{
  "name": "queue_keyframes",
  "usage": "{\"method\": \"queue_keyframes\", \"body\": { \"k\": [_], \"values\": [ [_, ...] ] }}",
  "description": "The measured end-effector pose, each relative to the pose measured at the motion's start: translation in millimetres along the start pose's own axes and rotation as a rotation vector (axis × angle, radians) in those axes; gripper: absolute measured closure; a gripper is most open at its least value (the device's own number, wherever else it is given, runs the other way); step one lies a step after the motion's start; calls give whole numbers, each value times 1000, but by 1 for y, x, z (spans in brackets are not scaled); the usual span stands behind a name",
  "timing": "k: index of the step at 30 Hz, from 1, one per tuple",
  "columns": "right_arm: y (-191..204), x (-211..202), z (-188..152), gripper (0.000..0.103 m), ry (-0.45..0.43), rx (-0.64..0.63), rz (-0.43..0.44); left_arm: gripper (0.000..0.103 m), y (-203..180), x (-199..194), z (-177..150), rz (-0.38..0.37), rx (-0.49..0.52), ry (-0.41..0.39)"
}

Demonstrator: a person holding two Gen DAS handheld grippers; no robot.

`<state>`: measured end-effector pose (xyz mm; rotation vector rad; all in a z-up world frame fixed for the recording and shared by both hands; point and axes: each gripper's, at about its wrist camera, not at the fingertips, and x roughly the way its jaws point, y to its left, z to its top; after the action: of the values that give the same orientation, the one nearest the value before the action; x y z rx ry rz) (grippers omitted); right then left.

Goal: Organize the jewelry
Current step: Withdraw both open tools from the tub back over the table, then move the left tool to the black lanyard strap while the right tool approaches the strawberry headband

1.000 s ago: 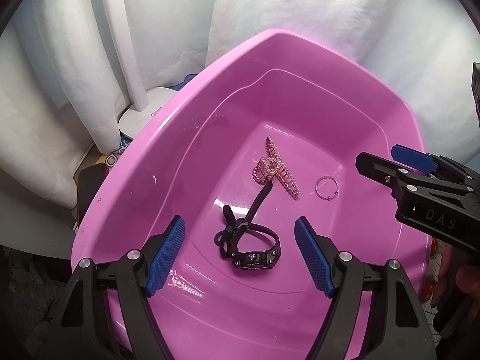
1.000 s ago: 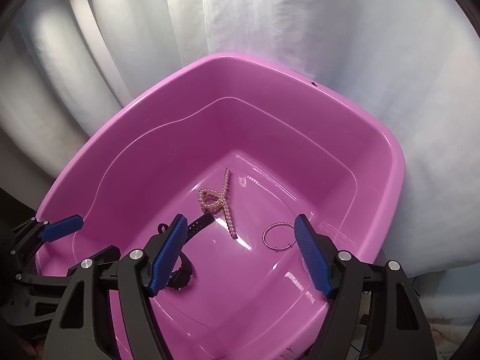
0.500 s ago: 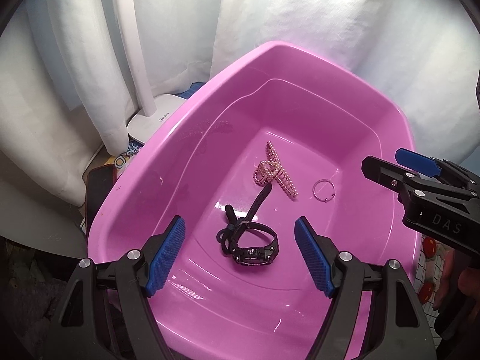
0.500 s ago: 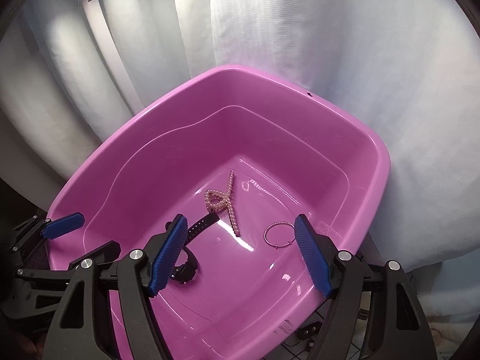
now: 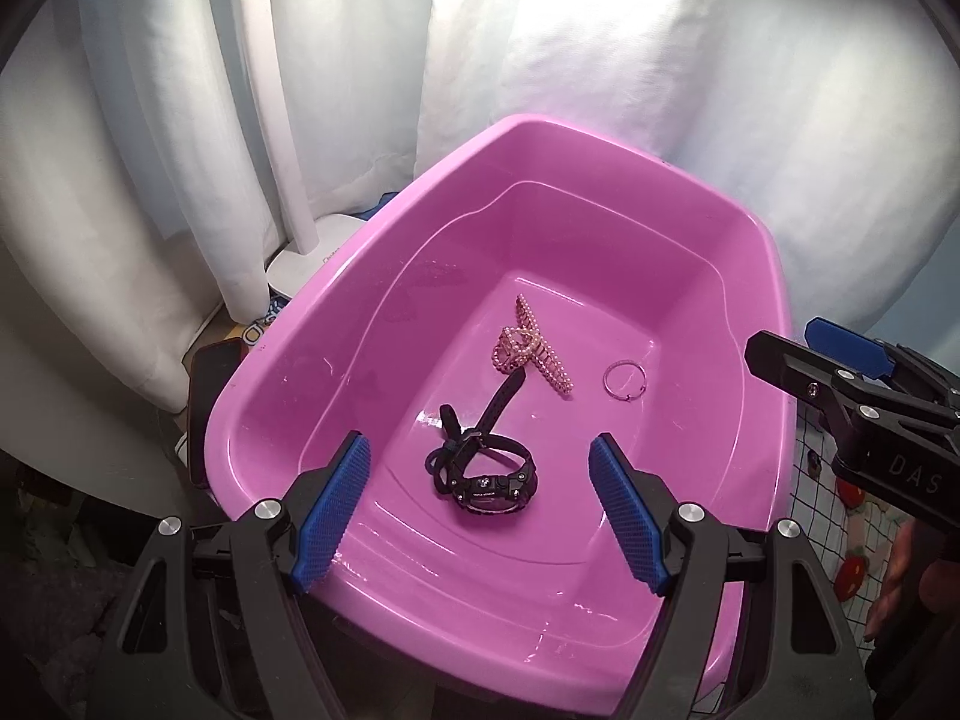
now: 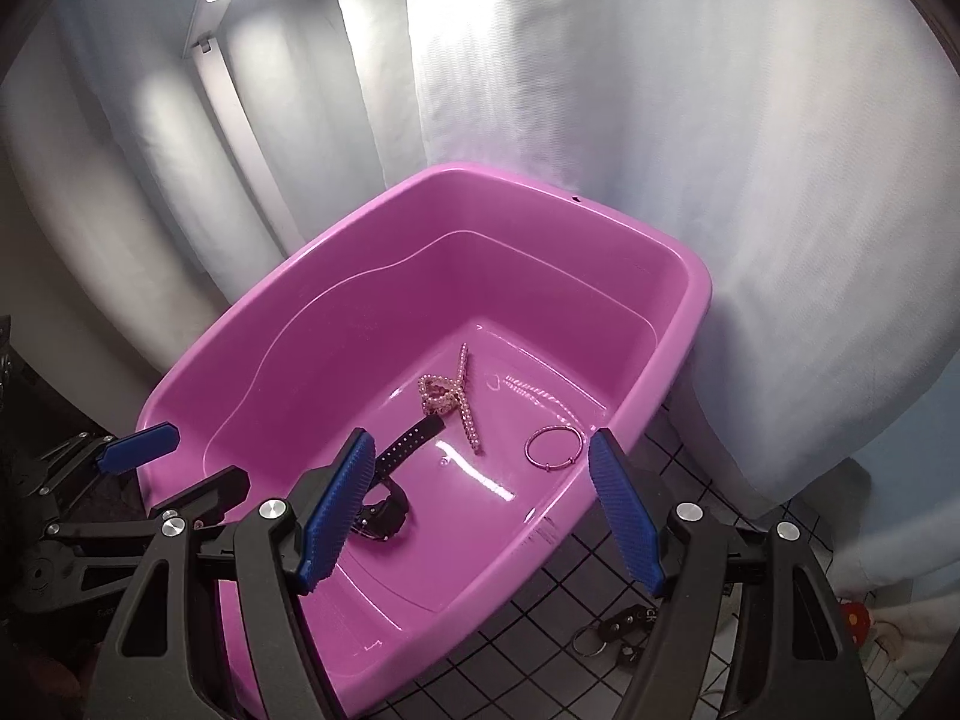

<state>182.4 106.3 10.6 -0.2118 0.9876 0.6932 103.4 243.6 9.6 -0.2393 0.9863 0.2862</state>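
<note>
A pink plastic tub (image 5: 372,300) (image 6: 312,312) holds the jewelry. On its floor lie a black watch (image 5: 486,474) (image 6: 396,450), a pearl hair clip (image 5: 534,348) (image 6: 456,396) and a thin ring-shaped hoop (image 5: 624,381) (image 6: 555,447). My left gripper (image 5: 480,507) hangs above the tub's near side, open and empty, with the watch seen between its blue pads. Also open and empty, my right gripper (image 6: 477,507) hovers over the tub's near right corner; its left finger hides part of the watch. Each gripper shows in the other's view, right gripper (image 5: 840,360), left gripper (image 6: 144,447).
White curtains (image 5: 660,90) hang close behind the tub. A white lamp base (image 5: 306,261) and a dark flat object (image 5: 207,396) sit at the tub's left. A checked cloth (image 6: 600,618) with a small key ring (image 6: 612,639) lies at the tub's right.
Both grippers have pulled back and risen, so the tub looks smaller and sits lower in each view. The jewelry has not moved and the jaws kept the same width.
</note>
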Motion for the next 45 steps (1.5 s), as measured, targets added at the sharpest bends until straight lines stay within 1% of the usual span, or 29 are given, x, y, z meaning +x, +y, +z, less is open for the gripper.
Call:
{"method": "queue_keyframes", "body": {
  "k": [4,7,10,13,17,19,22,26,28,29,33,36,40,45],
  "values": [
    [-8,-19,-17,33,-27,25,6,29,-17,-15,-8,-4,32,-36],
    [-18,-37,-33,33,-53,54,9,29,-32,-29,-17,-27,50,-68],
    [-34,-57,-57,33,-86,105,7,29,-49,-40,-26,-56,66,-93],
    [-55,-76,-86,33,-103,167,-4,29,-66,-48,-38,-85,85,-103],
    [-88,-105,-125,33,-124,247,-46,29,-93,-57,-56,-127,125,-105],
    [-107,-121,-146,33,-132,283,-81,27,-108,-60,-65,-145,150,-104],
    [-132,-147,-179,32,-139,332,-134,26,-130,-63,-82,-173,181,-99],
    [-165,-177,-230,32,-137,393,-208,26,-157,-62,-109,-198,215,-76],
    [-180,-189,-256,32,-126,428,-238,22,-170,-61,-124,-208,230,-63],
    [-187,-194,-269,32,-120,445,-251,22,-176,-60,-130,-210,236,-58],
    [-211,-206,-318,32,-100,501,-271,22,-197,-55,-158,-210,261,-35],
    [-222,-208,-344,32,-91,518,-261,22,-208,-49,-177,-195,258,-18],
    [-229,-205,-365,32,-80,516,-241,22,-214,-42,-193,-168,221,6],
    [-239,-200,-378,32,-89,530,-240,22,-216,-32,-195,-145,184,-1]
  ]
}}
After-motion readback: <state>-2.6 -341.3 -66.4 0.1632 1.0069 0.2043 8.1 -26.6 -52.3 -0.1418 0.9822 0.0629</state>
